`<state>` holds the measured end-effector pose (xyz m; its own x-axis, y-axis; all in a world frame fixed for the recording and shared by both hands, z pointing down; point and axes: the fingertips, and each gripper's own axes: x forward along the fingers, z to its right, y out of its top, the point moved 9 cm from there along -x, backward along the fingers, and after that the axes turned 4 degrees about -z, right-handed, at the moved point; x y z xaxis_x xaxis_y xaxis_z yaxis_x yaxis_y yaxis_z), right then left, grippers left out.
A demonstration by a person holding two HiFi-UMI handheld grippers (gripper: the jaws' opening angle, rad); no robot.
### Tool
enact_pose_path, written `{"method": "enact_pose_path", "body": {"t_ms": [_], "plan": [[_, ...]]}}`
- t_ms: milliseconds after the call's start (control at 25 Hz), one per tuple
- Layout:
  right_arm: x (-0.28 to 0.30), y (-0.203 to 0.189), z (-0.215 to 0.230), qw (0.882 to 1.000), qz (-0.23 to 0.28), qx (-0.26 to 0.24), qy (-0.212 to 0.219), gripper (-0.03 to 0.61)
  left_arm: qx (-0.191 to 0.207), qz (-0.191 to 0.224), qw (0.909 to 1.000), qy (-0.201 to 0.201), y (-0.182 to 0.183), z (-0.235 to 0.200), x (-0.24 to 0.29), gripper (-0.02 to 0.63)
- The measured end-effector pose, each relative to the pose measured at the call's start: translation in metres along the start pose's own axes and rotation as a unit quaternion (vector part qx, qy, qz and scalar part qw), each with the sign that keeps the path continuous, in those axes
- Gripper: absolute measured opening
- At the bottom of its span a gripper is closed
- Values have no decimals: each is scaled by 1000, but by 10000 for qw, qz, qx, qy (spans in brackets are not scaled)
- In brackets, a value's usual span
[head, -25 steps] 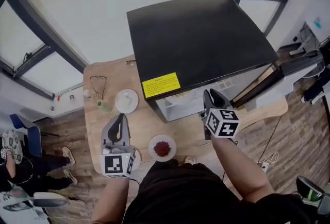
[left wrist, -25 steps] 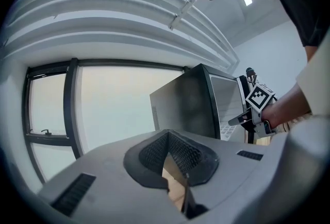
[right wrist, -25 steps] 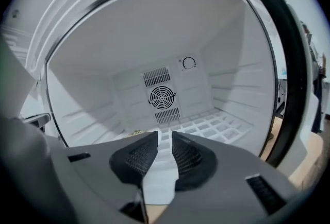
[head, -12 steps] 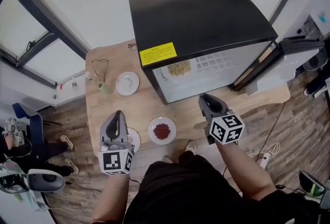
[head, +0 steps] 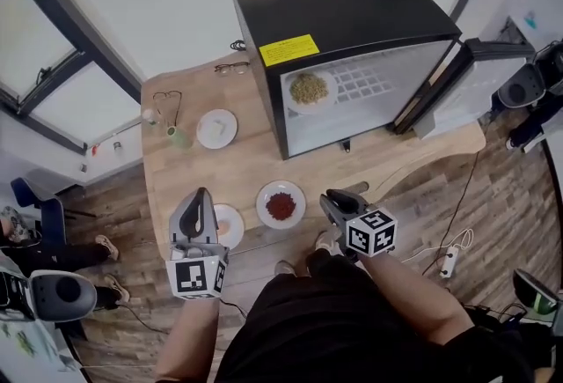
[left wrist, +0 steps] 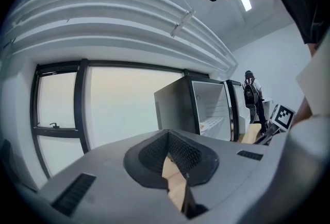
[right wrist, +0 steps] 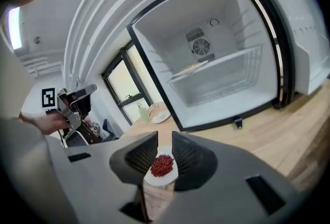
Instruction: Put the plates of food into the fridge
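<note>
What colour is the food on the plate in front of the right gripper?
The food is red; it shows best in the head view.

Black short-sleeved top (head: 308, 333) on the person; left gripper (head: 201, 196) and right gripper (head: 329, 197) both grey, dark ribbed pads (right wrist: 192, 158), each carrying a white cube (head: 370, 232) of black square markers.

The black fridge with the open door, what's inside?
One white plate of pale yellow food sits on the white wire shelf. Below it looks bare. Only the bit under the plate is covered.
</note>
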<state>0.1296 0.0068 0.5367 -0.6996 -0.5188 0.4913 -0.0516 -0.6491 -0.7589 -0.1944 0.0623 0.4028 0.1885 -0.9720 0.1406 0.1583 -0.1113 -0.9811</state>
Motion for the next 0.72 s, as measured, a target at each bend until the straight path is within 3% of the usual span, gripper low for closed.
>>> {"method": "enact_pose_path", "body": {"t_ms": [320,400,560,640,720], "plan": [[28,-85,-16,9844,-199,1749,51,113,-101,-26,9999,54,-23,-14,-42,5],[37,-107,-15,9678,-181,2509,-13,141,-56,-91,9999,40,-28,-18,-52,4],[57,-150,-2,9150,4,4030,-190,149,107,-214,9997,-24,-34,-29,-67,5],[68,-164,1,8930,177,4492,-202,166,200,-290,9994,-71,-37,-33,-72,5],[77,-167,0,8841,331,4660,-100,195,268,-331,9990,-107,-39,-36,-75,5]]}}
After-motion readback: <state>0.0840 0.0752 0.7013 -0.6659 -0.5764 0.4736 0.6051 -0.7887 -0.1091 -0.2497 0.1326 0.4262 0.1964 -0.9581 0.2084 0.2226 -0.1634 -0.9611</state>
